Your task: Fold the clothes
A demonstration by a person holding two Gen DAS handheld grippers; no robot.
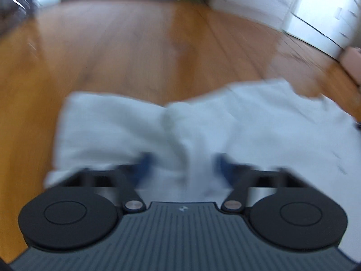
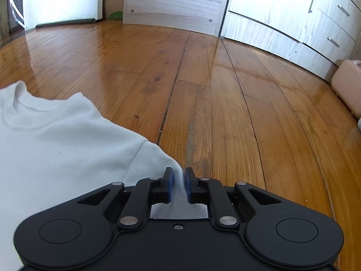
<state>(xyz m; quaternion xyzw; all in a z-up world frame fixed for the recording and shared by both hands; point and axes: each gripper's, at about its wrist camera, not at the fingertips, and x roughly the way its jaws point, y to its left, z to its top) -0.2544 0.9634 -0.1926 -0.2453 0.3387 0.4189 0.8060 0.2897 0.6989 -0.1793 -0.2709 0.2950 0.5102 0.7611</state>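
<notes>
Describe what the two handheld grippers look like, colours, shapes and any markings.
Both are matte black. The right gripper has two round discs at its base, linked bars with silver pivot pins, and blue pads inside its jaws. The left gripper, blurred, shows the same discs, pins and blue pads, plus a ribbed grey body bearing a small pale mark. No cables or sleeves show.

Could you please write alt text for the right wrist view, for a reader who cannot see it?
The right gripper pinches a fold of a white sweatshirt between its blue pads, at the sleeve near the shoulder seam. The sweatshirt lies on a glossy wooden floor, collar at far left, with pale wood cabinets behind.
</notes>
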